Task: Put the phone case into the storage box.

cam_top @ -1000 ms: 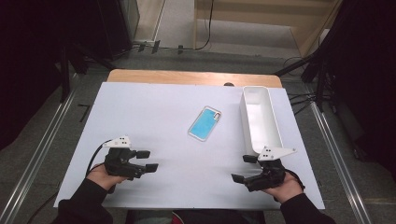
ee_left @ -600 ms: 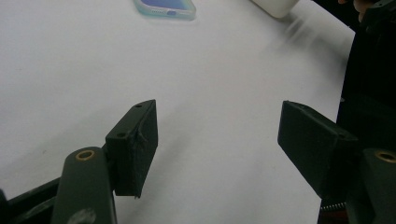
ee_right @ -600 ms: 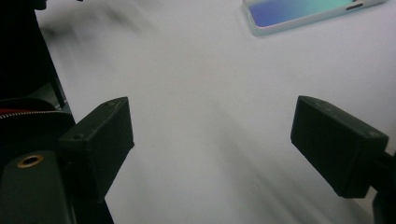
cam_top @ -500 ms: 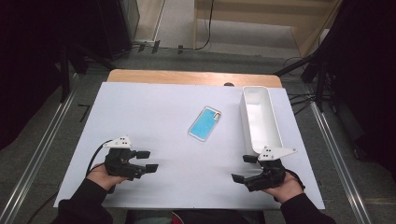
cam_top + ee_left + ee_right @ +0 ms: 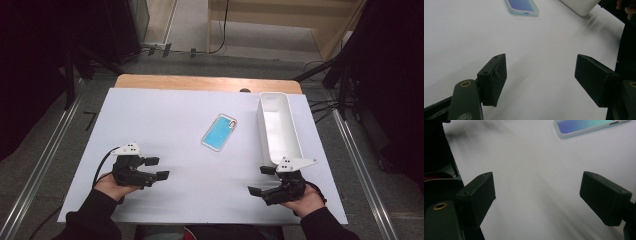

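Down low on the table point(image 5: 165, 110), the left gripper point(image 5: 156, 168) has its jaws wide, just opened a bit more, with nothing between them. Likewise the right gripper point(image 5: 261, 180) gapes, holding nothing. Ahead, between them, lies the phone point(image 5: 218, 132), beside the white bin point(image 5: 279, 127).

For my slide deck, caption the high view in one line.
Two open claws, left claw and right claw, rest near a blue phone and white bin.
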A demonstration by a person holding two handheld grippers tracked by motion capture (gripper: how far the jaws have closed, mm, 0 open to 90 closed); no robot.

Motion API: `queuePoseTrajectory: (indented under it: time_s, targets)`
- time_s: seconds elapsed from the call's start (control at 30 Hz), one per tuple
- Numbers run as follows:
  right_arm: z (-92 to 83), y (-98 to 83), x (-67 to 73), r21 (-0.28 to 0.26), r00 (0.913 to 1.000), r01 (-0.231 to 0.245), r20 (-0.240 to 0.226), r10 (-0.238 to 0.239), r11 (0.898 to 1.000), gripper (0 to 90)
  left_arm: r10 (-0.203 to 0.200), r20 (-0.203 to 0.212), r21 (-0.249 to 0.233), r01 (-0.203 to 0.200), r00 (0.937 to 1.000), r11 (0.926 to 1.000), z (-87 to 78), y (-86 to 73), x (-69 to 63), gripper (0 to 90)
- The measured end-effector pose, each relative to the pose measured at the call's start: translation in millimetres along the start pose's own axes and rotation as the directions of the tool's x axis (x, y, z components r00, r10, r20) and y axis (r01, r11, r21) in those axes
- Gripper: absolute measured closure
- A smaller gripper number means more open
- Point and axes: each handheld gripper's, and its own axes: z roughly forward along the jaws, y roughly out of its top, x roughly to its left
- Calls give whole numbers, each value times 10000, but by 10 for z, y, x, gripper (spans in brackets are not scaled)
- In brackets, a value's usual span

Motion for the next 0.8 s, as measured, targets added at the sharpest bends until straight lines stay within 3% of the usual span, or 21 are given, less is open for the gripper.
queuePoseTrajectory:
  time_s: [0.27,0.8]
  targets:
    - [2,-1,1,47,10000,21,5,-21,10000,119,-347,-381,-22,346,9987,9994,66,61,6,253]
    - [4,3,7,53,10000,-39,10,39,10000,119,-400,-9,-156,399,9992,9991,139,226,26,254]
